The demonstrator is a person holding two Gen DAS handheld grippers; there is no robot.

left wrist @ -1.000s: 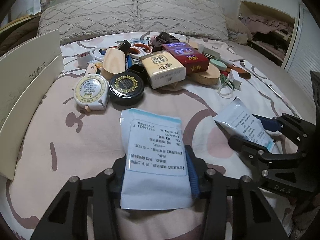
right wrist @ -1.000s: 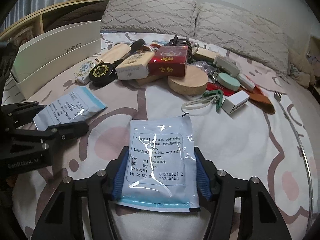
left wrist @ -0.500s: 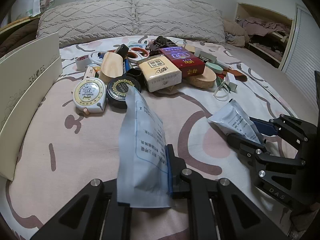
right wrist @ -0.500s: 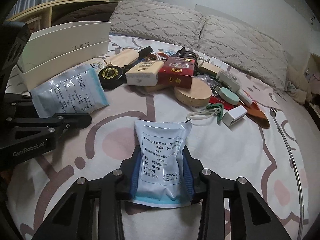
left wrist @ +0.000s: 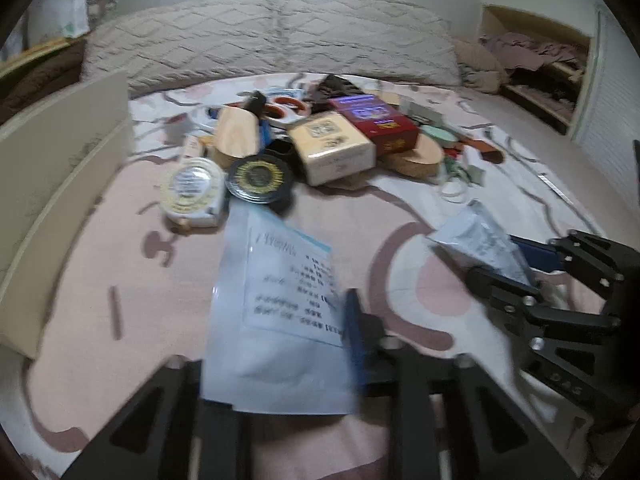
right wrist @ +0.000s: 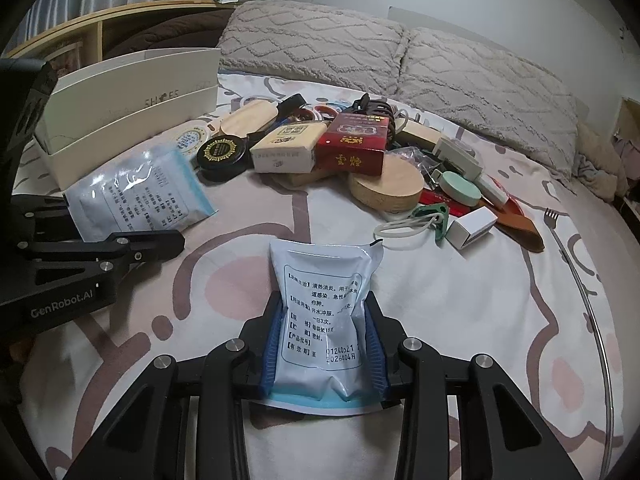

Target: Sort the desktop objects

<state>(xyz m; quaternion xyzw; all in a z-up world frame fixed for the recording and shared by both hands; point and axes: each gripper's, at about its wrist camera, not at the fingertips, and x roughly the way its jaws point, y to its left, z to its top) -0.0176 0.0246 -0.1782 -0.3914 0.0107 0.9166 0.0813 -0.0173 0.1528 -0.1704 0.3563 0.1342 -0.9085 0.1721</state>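
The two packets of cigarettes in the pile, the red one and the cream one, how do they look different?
The red packet is dark red with gold characters on its front, while the cream packet is pale beige with small dark print. The red packet sits propped higher, resting on the round wooden block; the cream packet lies lower, beside the black round tin. Both are rectangular boxes of similar size, side by side and touching.

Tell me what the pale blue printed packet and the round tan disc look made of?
The pale blue printed packet looks like glossy plastic or foil film: it shines and creases. The round tan disc looks like matte cork or light wood, though its speckled, dull surface leaves that open.
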